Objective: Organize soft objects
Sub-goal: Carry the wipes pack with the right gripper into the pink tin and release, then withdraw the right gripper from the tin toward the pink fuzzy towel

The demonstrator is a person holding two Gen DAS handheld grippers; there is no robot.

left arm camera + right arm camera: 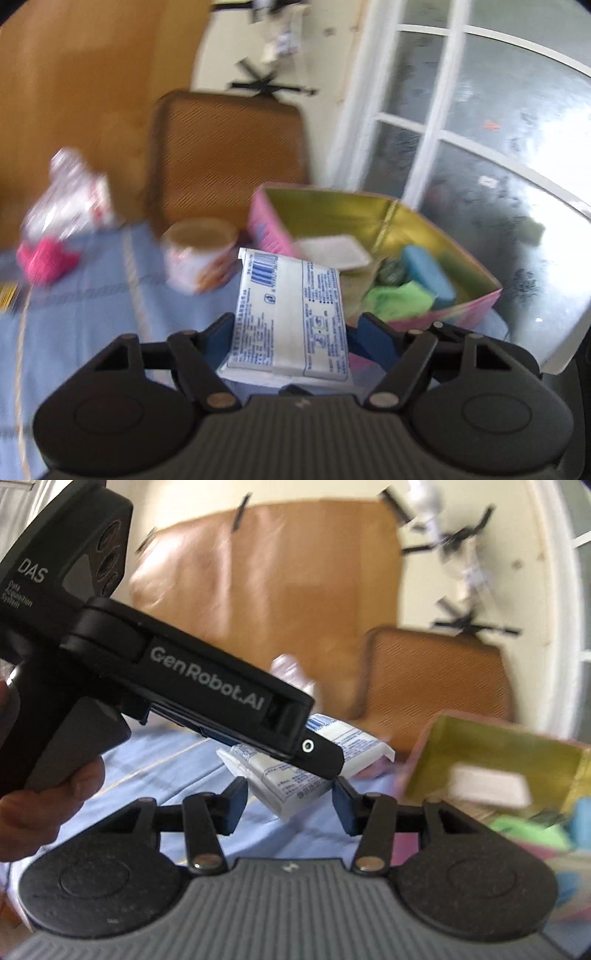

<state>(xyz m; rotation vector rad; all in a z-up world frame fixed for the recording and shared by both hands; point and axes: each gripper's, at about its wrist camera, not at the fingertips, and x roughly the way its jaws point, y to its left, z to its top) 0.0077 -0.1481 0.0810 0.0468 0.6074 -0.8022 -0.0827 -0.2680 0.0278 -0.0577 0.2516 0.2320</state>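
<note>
My left gripper is shut on a white tissue pack with blue print and holds it above the blue tablecloth, just left of a pink box with a gold inside. The box holds a white pad, a blue sponge and green cloth. In the right wrist view the left gripper crosses the frame with the pack in it. My right gripper is open and empty, just below the pack's lower corner.
A white cup with a tan lid, a pink cloth and a clear plastic bag lie on the blue tablecloth. A brown mesh chair stands behind the table. A glass door is at the right.
</note>
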